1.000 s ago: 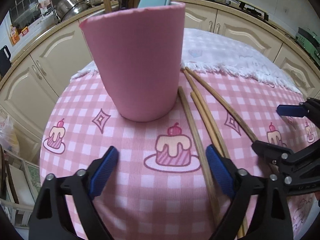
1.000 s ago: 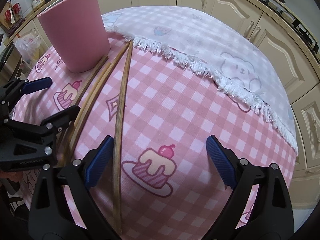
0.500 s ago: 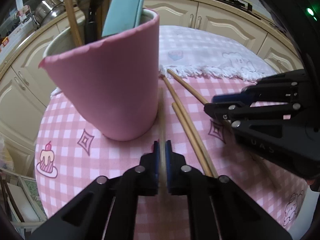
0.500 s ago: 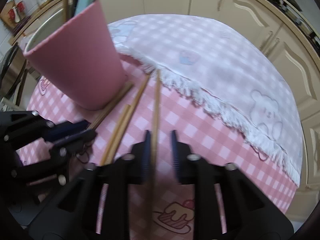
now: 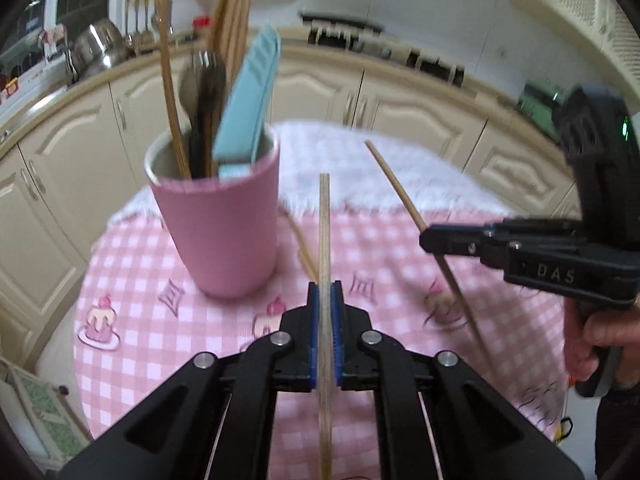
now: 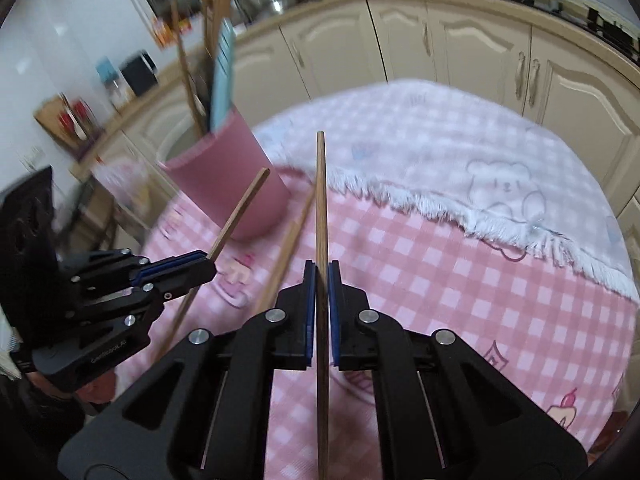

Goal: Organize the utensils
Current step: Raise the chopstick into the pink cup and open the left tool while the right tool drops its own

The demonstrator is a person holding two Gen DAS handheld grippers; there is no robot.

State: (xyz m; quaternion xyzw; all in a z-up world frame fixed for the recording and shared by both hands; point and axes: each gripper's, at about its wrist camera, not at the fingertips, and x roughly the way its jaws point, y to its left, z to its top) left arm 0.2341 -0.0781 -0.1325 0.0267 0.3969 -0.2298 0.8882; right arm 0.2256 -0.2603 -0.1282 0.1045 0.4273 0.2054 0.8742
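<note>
A pink cup point(image 5: 218, 224) stands on the pink checked tablecloth point(image 5: 132, 320) and holds wooden chopsticks, a metal spoon and a light blue utensil point(image 5: 248, 96). My left gripper point(image 5: 325, 312) is shut on a wooden chopstick point(image 5: 324, 232) and holds it above the table, right of the cup. My right gripper point(image 6: 321, 284) is shut on another wooden chopstick point(image 6: 321, 200), also lifted. The right gripper also shows in the left wrist view point(image 5: 440, 238), and the left gripper in the right wrist view point(image 6: 200, 266). Two chopsticks point(image 6: 288, 248) still lie on the cloth beside the cup point(image 6: 232, 188).
A white fringed cloth point(image 6: 460, 160) covers the far half of the round table. Cream kitchen cabinets point(image 6: 460, 48) curve around behind. A metal pot point(image 5: 100, 46) and hanging utensils sit on the counter at the back left.
Both grippers closed on a chopstick each and have lifted them off the cloth. Both views now sit higher and show the cup's contents.
</note>
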